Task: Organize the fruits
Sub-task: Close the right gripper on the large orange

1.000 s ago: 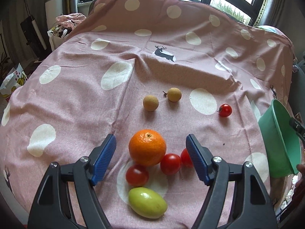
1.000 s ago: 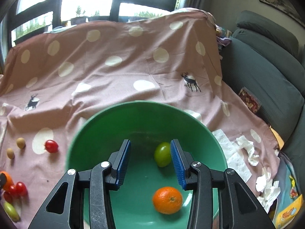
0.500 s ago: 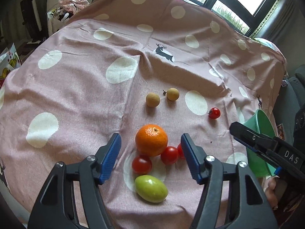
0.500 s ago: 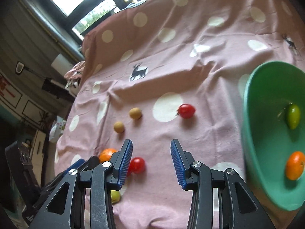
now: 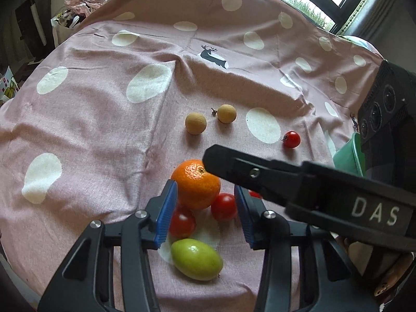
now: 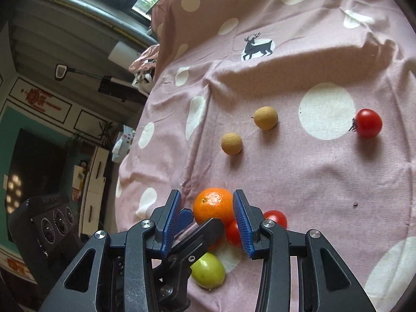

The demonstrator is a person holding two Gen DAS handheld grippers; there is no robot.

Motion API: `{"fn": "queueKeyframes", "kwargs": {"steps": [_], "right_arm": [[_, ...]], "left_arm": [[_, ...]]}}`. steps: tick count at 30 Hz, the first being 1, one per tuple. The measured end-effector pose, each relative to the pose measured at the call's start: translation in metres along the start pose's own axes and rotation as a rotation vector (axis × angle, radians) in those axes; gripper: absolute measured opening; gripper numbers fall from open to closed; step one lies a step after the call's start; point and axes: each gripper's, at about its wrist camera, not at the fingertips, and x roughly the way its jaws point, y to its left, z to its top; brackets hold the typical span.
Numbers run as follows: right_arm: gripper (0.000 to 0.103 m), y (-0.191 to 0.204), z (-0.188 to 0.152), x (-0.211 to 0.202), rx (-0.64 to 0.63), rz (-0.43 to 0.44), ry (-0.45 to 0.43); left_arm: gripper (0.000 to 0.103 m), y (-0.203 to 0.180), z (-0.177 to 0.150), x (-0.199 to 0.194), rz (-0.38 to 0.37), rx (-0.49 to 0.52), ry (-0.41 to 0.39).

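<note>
- Left claw (image 5: 205,208) closing around the orange (image 5: 196,184), pads not yet pressing.
- Right claw (image 6: 206,217) part open, empty.
- Green bowl (image 5: 347,153): only the rim shows, contents hidden.

Right claw (image 5: 208,160) hides green bowl (image 5: 347,160) partly.

Only readable text: "DAS" in white capitals on the black finger of the right gripper (image 5: 208,160), where it crosses the left wrist view at lower right. Red wall decorations at the left edge of the right wrist view are too blurred to read.
</note>
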Motion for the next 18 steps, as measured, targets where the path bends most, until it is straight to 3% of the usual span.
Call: {"fn": "queueKeyframes", "kwargs": {"steps": [11,18], "right_arm": [[0.044,-0.002,0.001,0.020,-0.014,-0.062,0.056],[0.044,-0.008,0.000,0.028,0.000,-0.056,0.075]], "left_arm": [[0.044,0.005,0.000,0.008,0.019,-0.008,0.023],[0.044,0.006,-0.001,0.013,0.034,-0.001,0.036]]}}
